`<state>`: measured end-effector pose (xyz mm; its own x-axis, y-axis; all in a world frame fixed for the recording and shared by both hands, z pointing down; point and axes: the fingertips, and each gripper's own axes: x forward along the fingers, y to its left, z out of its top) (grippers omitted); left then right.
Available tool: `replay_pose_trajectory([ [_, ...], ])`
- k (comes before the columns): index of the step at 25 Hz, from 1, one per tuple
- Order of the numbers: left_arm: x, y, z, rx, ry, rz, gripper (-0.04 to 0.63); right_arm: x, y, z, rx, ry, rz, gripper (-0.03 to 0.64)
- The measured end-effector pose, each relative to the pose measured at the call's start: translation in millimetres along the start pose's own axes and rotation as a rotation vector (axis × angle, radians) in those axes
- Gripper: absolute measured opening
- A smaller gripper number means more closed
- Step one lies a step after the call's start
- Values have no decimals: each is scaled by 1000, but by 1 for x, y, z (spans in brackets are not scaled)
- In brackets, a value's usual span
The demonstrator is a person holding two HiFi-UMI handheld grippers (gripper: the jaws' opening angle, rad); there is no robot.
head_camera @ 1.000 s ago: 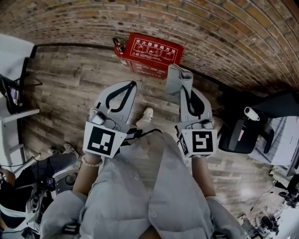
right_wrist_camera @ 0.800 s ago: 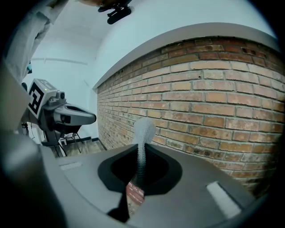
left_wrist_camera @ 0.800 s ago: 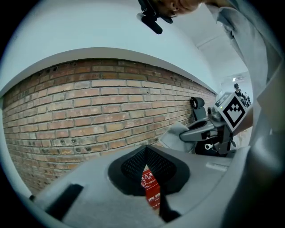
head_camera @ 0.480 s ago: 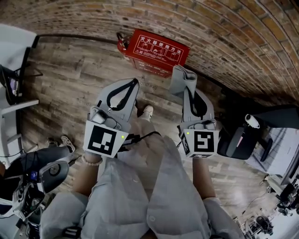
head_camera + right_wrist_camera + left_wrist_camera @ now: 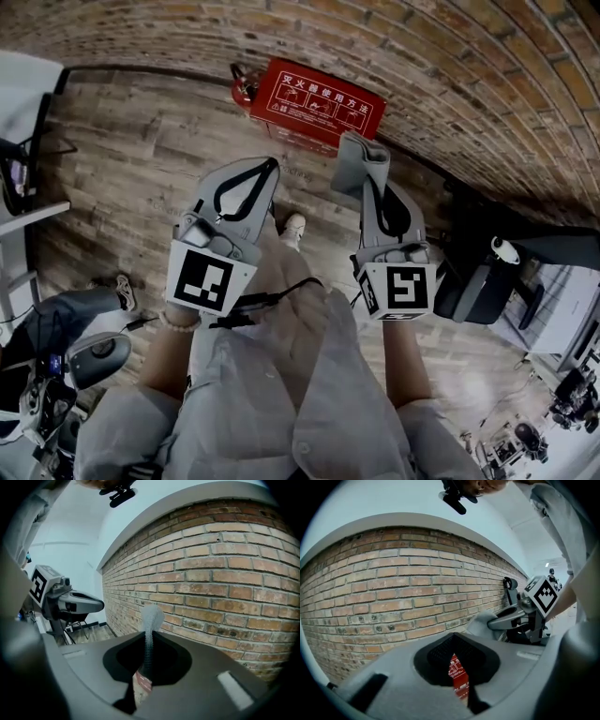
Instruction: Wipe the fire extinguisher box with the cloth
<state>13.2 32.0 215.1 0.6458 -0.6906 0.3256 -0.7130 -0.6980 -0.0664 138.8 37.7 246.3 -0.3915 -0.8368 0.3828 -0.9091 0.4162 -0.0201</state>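
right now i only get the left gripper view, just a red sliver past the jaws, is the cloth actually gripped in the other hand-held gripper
observer: yes. In the right gripper view the right hand-held gripper is shut on the grey cloth, which sticks up past the jaws.
operator: where's the box then
observer: In the head view the red fire extinguisher box sits on the wood floor at the foot of the brick wall, ahead of the person.
operator: anything close by on the floor
observer: What looks like a black chair stands to the person's right.
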Motion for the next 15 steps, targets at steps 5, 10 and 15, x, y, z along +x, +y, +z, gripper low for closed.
replay_pose_trajectory([
  [5,16,14,-13,28,5,-33,-3,28,3,-10,-10,12,16,24],
  [10,26,28,-27,35,15,-59,-3,55,4,-9,-13,7,35,25],
  [15,40,44,-40,28,21,-48,-3,85,3,-11,-36,3,38,23],
])
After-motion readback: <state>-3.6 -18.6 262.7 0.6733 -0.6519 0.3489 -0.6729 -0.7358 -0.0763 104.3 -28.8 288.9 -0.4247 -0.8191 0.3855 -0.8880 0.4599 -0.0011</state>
